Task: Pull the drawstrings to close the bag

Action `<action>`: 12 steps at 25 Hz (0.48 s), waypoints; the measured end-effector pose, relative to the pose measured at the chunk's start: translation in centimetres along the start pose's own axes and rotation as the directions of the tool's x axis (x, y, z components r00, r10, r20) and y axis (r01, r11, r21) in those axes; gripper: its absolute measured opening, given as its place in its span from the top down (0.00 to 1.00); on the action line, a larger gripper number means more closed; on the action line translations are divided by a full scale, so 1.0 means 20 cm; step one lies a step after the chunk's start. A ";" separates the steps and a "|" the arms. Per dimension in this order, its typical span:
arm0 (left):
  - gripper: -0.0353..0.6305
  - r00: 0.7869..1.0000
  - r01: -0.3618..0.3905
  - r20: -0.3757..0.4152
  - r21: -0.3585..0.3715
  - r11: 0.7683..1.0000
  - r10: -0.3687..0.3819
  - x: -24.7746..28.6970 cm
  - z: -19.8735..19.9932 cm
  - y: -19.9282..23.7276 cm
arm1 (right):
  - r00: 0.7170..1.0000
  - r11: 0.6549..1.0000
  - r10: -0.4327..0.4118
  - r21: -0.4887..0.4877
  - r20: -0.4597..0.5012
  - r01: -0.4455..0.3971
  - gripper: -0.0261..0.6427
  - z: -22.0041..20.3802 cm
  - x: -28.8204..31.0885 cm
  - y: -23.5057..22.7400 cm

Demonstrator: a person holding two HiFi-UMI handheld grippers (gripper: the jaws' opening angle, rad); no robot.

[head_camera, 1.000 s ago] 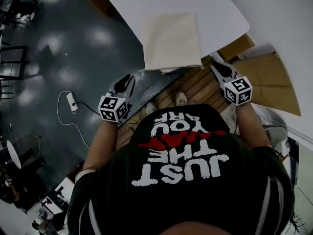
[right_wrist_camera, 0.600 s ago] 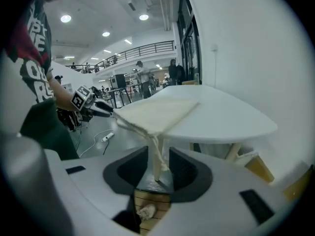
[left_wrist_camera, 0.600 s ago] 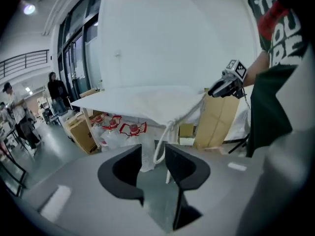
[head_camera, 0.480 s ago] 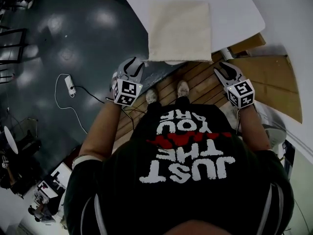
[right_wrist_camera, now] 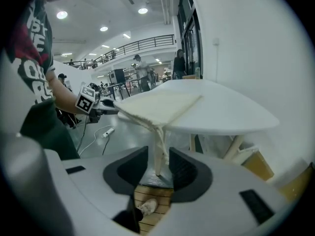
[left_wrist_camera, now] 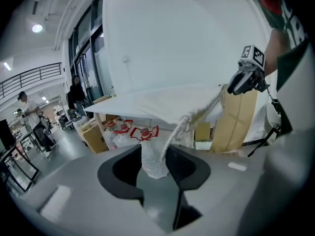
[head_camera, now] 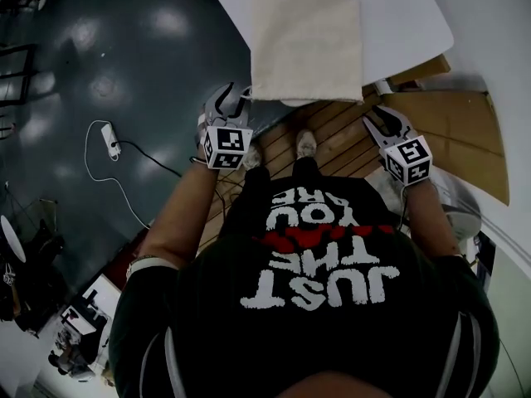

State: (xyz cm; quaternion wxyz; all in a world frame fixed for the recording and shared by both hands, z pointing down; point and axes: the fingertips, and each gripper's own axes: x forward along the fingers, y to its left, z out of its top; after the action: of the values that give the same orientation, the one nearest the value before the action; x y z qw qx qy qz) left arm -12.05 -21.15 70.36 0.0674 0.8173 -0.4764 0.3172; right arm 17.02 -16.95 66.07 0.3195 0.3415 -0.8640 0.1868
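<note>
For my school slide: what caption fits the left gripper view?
The left gripper, jaws just opened, with the drawstring of the cream bag hanging loose between them.

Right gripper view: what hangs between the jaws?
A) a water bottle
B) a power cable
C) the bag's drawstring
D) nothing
C: the cream drawstring drops from the drawstring bag corner between the jaws of the right gripper, which have just been opening and stand clear of it.

A white, round-edged table (head_camera: 406, 23) carries a flat cream cloth bag (head_camera: 307, 44), spread smooth, its near drawstring end overhanging the table's rim above a dark grey floor (head_camera: 124, 73) and wooden slats (head_camera: 332, 139).
</note>
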 end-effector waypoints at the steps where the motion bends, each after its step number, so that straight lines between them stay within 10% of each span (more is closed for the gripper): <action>1: 0.75 1.000 -0.005 0.003 -0.003 1.000 0.005 0.01 0.01 0.00 | 1.000 1.000 -0.001 0.004 0.002 0.001 0.81 0.00 0.00 0.00; 12: 0.75 0.998 -0.046 0.049 -0.080 0.996 0.050 -0.07 0.06 -0.04 | 1.000 0.999 -0.009 0.041 0.027 0.008 0.81 -0.02 -0.04 -0.01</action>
State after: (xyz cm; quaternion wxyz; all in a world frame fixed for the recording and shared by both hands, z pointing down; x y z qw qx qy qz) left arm -11.23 -20.20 68.83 0.0798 0.8101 -0.5096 0.2785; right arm 17.73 -16.45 65.90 0.3013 0.3543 -0.8627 0.1984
